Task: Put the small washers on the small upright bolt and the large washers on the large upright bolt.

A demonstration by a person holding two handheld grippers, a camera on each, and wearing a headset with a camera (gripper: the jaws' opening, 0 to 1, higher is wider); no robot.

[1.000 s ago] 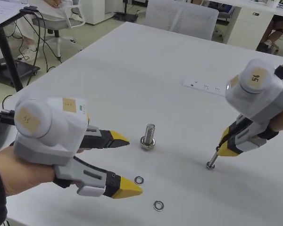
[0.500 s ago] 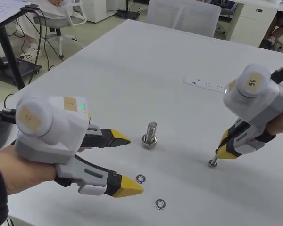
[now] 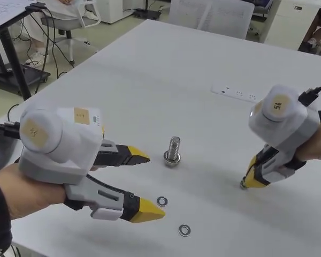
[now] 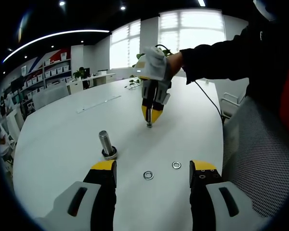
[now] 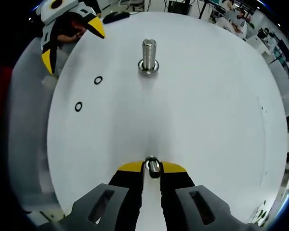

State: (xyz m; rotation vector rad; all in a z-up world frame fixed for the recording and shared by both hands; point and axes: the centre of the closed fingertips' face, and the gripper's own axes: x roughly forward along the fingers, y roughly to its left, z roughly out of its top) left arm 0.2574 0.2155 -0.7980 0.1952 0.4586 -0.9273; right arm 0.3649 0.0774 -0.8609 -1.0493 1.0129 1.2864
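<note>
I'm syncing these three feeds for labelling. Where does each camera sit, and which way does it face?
Head view: on the headset, facing forward and down at the table; the left gripper, right gripper and left hand show.
Left gripper view: on the left gripper, facing along its open jaws past two washers to the right gripper; a dark sleeve shows.
Right gripper view: on the right gripper, facing along its jaws, shut on the small bolt, toward the large bolt.
Both gripper views share the large bolt and washers.
</note>
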